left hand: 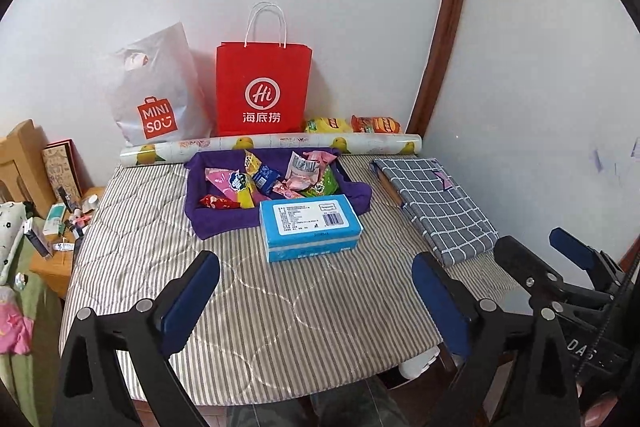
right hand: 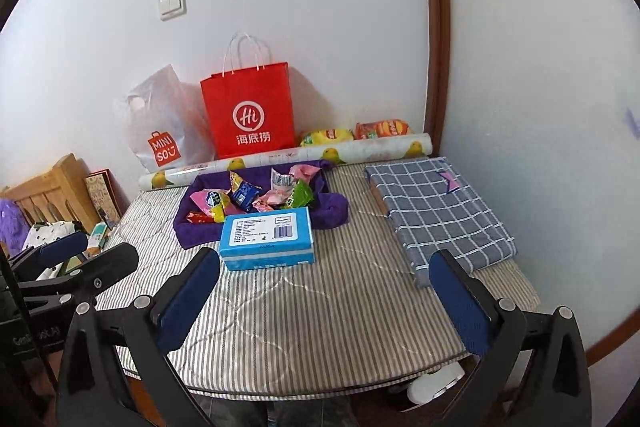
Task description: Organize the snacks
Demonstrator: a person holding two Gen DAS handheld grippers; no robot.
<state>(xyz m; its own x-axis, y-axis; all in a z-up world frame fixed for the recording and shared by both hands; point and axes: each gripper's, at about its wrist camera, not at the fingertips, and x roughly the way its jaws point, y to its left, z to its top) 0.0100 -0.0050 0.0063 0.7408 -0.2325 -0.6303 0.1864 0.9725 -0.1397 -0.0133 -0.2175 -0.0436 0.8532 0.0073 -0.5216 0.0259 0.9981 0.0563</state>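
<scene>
Several small snack packets (left hand: 276, 179) (right hand: 260, 193) lie in a pile on a purple cloth (left hand: 224, 223) (right hand: 192, 231) at the back of the striped table (left hand: 280, 307) (right hand: 320, 307). A blue tissue box (left hand: 310, 227) (right hand: 266, 237) sits just in front of the pile. Two chip bags (left hand: 352, 125) (right hand: 356, 133) lie against the wall behind a paper roll (left hand: 272, 145) (right hand: 280, 157). My left gripper (left hand: 316, 291) is open and empty above the table's near part. My right gripper (right hand: 324, 291) is open and empty too, beside it.
A red paper bag (left hand: 264, 91) (right hand: 250, 107) and a white plastic bag (left hand: 160, 95) (right hand: 164, 123) stand against the wall. A folded grey checked cloth (left hand: 436, 203) (right hand: 436, 211) lies at the right. A cluttered wooden stand (left hand: 60, 227) is left of the table.
</scene>
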